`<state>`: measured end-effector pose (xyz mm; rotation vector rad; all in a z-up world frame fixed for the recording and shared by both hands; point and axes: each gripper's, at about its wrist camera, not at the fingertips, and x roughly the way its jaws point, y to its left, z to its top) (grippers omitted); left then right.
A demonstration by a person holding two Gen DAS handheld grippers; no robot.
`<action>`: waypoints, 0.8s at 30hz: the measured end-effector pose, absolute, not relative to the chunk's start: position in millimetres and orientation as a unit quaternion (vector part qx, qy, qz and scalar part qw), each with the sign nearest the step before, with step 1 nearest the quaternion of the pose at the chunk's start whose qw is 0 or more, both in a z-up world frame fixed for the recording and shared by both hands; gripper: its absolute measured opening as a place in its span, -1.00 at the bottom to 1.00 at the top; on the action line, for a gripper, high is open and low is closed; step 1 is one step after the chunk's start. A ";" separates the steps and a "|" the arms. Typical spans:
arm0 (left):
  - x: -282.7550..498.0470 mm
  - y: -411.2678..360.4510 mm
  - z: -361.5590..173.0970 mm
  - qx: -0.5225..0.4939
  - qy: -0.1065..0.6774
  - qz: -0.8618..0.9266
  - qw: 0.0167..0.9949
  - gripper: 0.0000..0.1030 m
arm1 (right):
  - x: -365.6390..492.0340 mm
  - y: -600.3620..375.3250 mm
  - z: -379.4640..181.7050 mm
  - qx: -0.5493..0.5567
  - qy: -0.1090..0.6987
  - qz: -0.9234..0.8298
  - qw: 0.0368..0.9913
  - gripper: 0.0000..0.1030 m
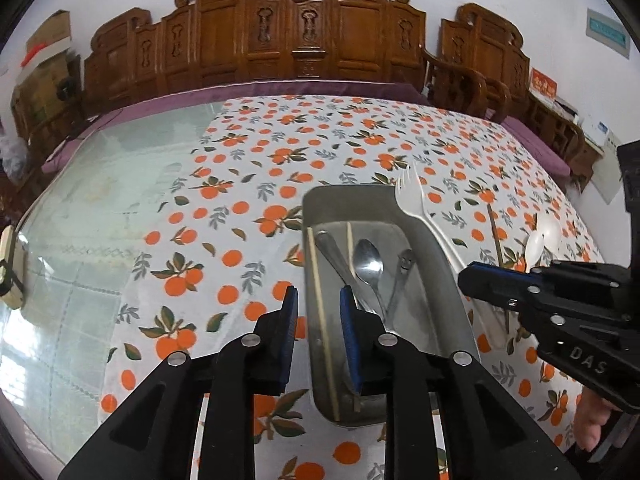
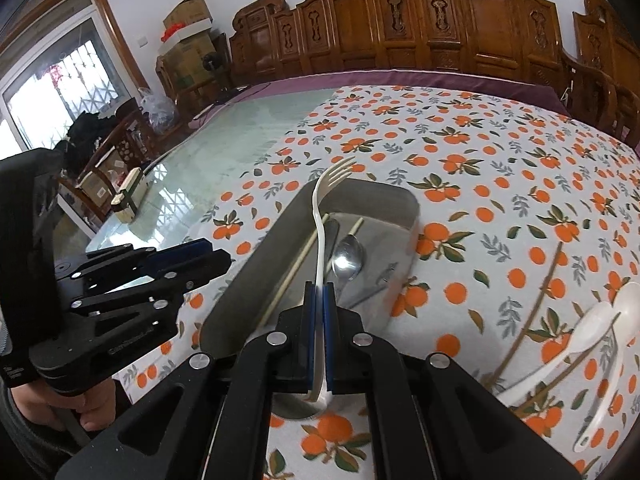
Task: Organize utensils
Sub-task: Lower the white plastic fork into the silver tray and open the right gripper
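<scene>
A metal tray lies on the orange-print cloth. In it are a metal spoon, other metal utensils and pale chopsticks. My left gripper hovers over the tray's left side, jaws open; one chopstick shows in the gap, lying free on the tray floor. My right gripper is shut on the handle of a white plastic fork, whose tines point away above the tray's far end.
Two white plastic spoons and brown chopsticks lie on the cloth right of the tray. A small box stands on the bare glass tabletop at left. Carved wooden benches line the far edge.
</scene>
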<state>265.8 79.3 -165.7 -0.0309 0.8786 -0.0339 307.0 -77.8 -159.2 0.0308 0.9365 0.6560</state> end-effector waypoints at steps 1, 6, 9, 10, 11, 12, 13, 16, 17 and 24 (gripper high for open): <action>265.7 82.4 -164.5 -0.018 0.424 -0.015 0.906 -0.61 | 308.5 -76.2 -159.8 0.016 0.444 0.311 0.840 -0.91; 264.5 94.2 -159.5 -0.029 0.418 -0.007 0.908 -0.60 | 317.1 -65.3 -165.3 0.023 0.450 0.312 0.837 -0.91; 264.2 100.0 -157.3 -0.035 0.416 -0.003 0.909 -0.59 | 320.5 -59.6 -169.4 0.025 0.454 0.315 0.833 -0.91; 264.0 101.1 -156.7 -0.037 0.415 -0.002 0.909 -0.59 | 321.2 -57.5 -171.0 0.025 0.455 0.316 0.832 -0.91; 263.7 102.6 -155.9 -0.039 0.414 -0.001 0.909 -0.58 | 321.9 -55.1 -173.2 0.023 0.456 0.315 0.832 -0.91; 263.2 103.3 -155.5 -0.040 0.413 -0.001 0.910 -0.55 | 322.7 -53.4 -175.7 0.022 0.458 0.315 0.831 -0.91; 262.8 103.6 -155.0 -0.040 0.413 -0.001 0.910 -0.54 | 323.4 -52.2 -177.9 0.022 0.460 0.315 0.830 -0.91; 261.2 103.0 -153.7 -0.037 0.410 -0.003 0.911 -0.52 | 324.5 -49.1 -183.4 0.023 0.463 0.316 0.828 -0.91; 260.8 102.6 -153.3 -0.035 0.409 -0.002 0.912 -0.52 | 325.3 -48.0 -185.8 0.023 0.465 0.316 0.827 -0.91; 259.1 104.9 -149.3 -0.035 0.402 0.001 0.915 -0.48 | 325.5 -42.9 -191.1 0.025 0.464 0.326 0.823 -0.89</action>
